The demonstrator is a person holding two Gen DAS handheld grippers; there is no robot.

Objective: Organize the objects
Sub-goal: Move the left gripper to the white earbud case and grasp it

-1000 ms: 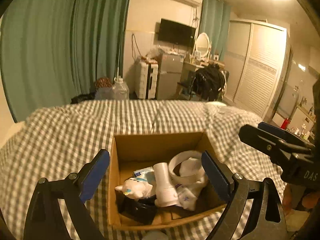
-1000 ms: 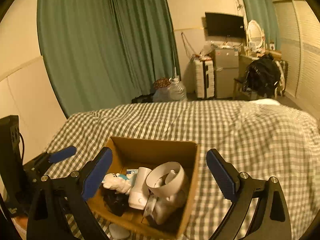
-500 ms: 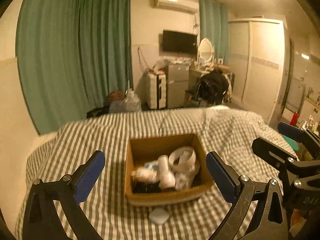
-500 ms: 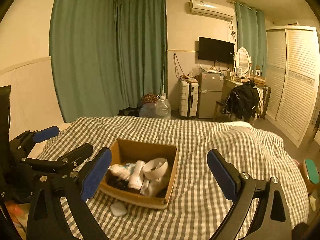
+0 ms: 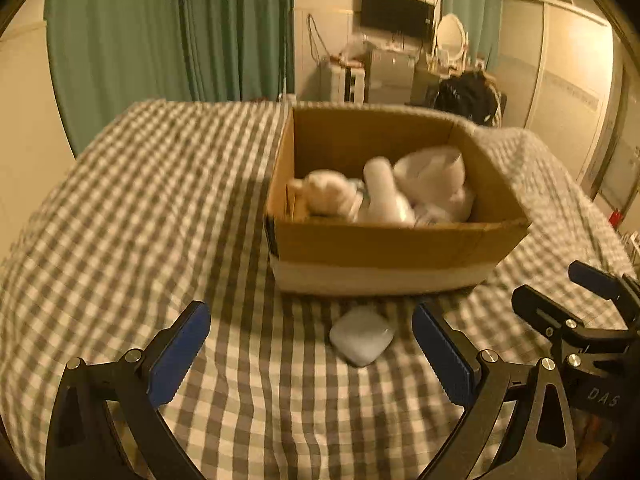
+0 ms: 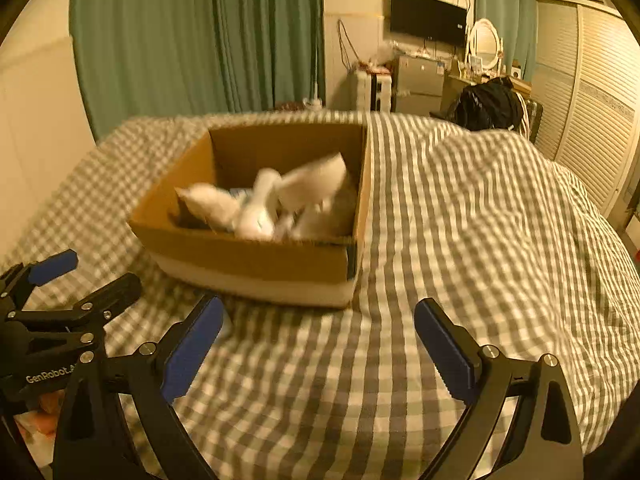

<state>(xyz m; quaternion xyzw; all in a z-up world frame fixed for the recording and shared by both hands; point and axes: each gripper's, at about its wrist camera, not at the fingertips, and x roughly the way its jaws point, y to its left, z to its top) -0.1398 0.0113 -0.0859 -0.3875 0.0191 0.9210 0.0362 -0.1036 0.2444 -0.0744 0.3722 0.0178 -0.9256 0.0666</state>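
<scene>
- Case (image 5: 362,336): small white rounded pod on the checked bed (image 5: 140,220), just before the box (image 5: 392,248); looks light, hard, slippery.
- Pinch its flat sides.
- Left gripper (image 5: 310,350) and right gripper (image 6: 318,344) both gape, empty.

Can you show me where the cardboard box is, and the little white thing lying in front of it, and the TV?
Cardboard box (image 5: 384,246): left wrist view, on its near outer wall.
Little white thing (image 5: 362,338): left wrist view, middle of its top.
TV (image 6: 428,16): right wrist view, middle of the dark screen.
</scene>
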